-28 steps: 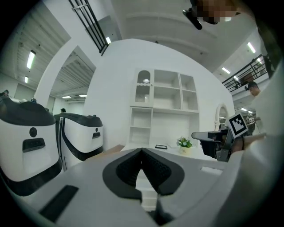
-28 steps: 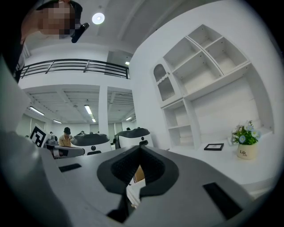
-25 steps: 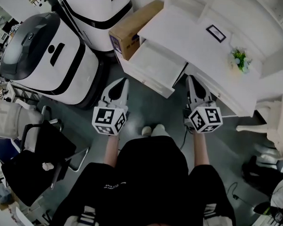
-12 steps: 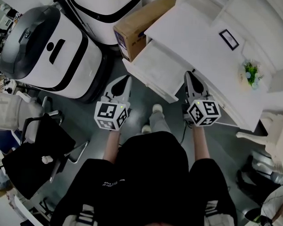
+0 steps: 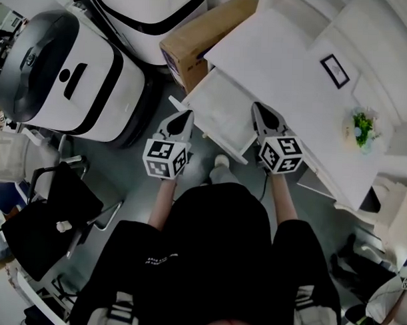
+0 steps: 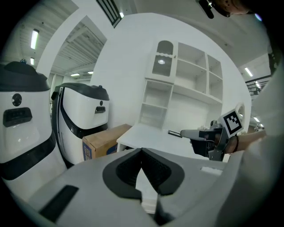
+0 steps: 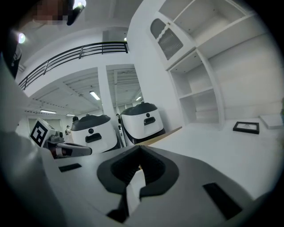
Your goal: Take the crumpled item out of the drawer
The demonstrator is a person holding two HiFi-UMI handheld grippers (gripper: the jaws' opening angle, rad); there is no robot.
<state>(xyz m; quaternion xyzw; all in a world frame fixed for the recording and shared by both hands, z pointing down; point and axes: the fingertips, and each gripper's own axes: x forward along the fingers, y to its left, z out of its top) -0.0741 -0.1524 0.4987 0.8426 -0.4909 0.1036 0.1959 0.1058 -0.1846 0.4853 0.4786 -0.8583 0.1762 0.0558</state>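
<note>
Head view: the drawer stands pulled out from under the white surface, and I hold one gripper to each side of it. My left gripper points at the left end of the drawer's front edge; whether it touches I cannot tell. My right gripper sits at the drawer's right side, marker cube towards me. The part of the drawer's inside that I see is plain white, and I cannot make out the crumpled item from here. A box stands just beyond the drawer's left side, with a white machine further left. A frame and a plant sit on the surface, well to the right of the drawer.

Left gripper view: the jaws are pressed together with nothing between them. Beyond them I see the surface over the drawer, the box to the left and my right gripper level at the right.

Right gripper view: the jaws are pressed together too, holding nothing. The frame lies on the surface ahead, and my left gripper shows at the left. Neither gripper view shows the drawer's inside or the crumpled item.
</note>
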